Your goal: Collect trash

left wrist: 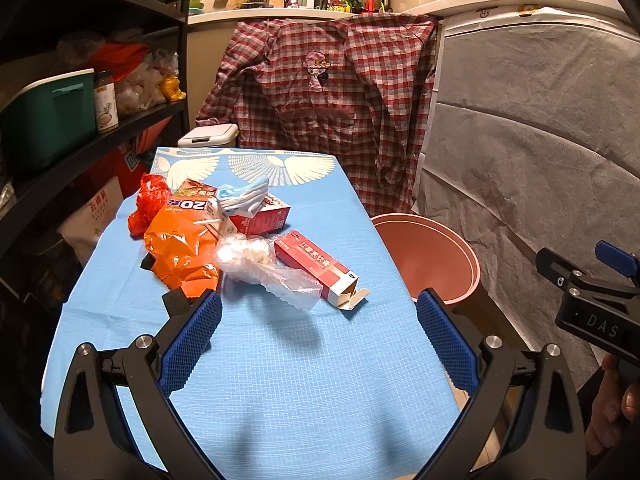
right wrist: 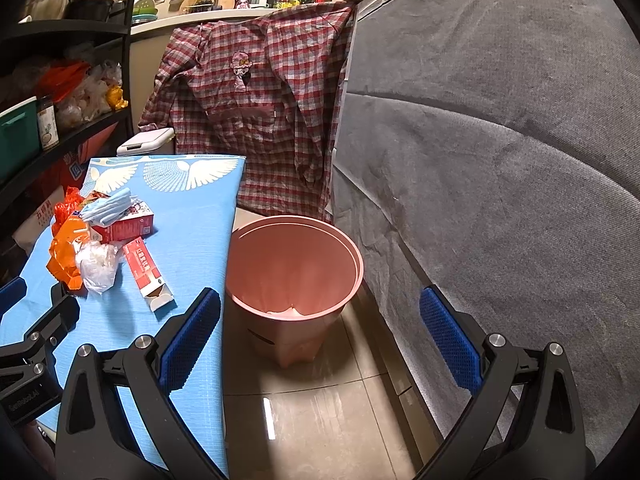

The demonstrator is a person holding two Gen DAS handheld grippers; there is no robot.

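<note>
My left gripper (left wrist: 318,334) is spread wide, nothing between the blue ribbed pads, hanging over the near bare part of the blue cloth-covered table (left wrist: 280,380). My right gripper (right wrist: 320,340) is equally wide and empty, out over the tiled floor (right wrist: 320,420) just off the table's right edge.

The trash sits in a loose pile at mid-table, left side. Nearest my left gripper: a crumpled clear plastic bag (left wrist: 260,266) and a long red-and-white cardboard carton (left wrist: 320,270) with its near end flap open; the two touch. An orange plastic wrapper (left wrist: 182,252) lies to the left, and a red plastic bag (left wrist: 146,204) behind that. Further back is a second red carton (left wrist: 266,218) with a light-blue face mask (left wrist: 244,196) draped on top.

The left view cuts off the round pink plastic bin (right wrist: 294,276) at the table's edge. Only the right view shows it whole, standing on the floor just beside the table, with something pale at the bottom I can't identify. The left view catches the right gripper's black body and the hand (left wrist: 612,404) under it.

A red plaid shirt (left wrist: 324,92) hangs behind the table, grey fabric (right wrist: 500,160) covers the right side, and dark shelving (left wrist: 80,112) with a green box stands on the left. A kitchen counter with a tap runs along the back.
</note>
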